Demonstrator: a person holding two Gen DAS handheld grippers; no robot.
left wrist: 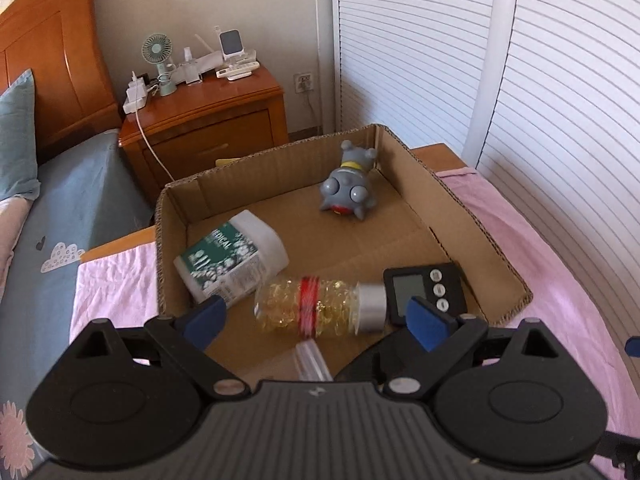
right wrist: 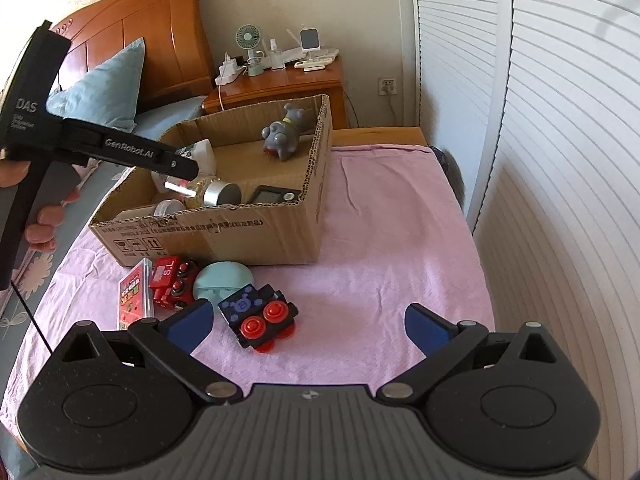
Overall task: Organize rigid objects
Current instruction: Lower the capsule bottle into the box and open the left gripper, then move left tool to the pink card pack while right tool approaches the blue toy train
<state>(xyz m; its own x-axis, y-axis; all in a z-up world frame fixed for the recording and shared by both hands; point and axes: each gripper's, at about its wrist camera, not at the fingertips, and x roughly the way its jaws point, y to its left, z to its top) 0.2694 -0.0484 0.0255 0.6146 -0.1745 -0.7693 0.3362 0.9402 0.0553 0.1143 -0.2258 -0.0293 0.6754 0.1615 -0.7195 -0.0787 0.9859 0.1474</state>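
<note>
My left gripper (left wrist: 318, 318) hangs open over the cardboard box (left wrist: 452, 200). Below and between its blue pads lies a clear capsule bottle (left wrist: 320, 306) with a red band and a silver cap, untouched by them. Also in the box are a white bottle (left wrist: 232, 258) with a green label, a black timer (left wrist: 424, 286) and a grey toy figure (left wrist: 348, 188). My right gripper (right wrist: 310, 320) is open above the pink cloth (right wrist: 400, 240), and a black toy train (right wrist: 260, 316) with red buttons lies just left of its middle. A red toy car (right wrist: 172, 280), a teal round case (right wrist: 224, 282) and a red card box (right wrist: 136, 296) lie in front of the cardboard box (right wrist: 248, 236).
A wooden nightstand (left wrist: 208, 120) with a small fan and chargers stands behind the box. The bed with a blue pillow (right wrist: 104, 88) is on the left and white louvred doors (right wrist: 560, 160) are on the right. A person's hand (right wrist: 40, 228) holds the left tool's handle.
</note>
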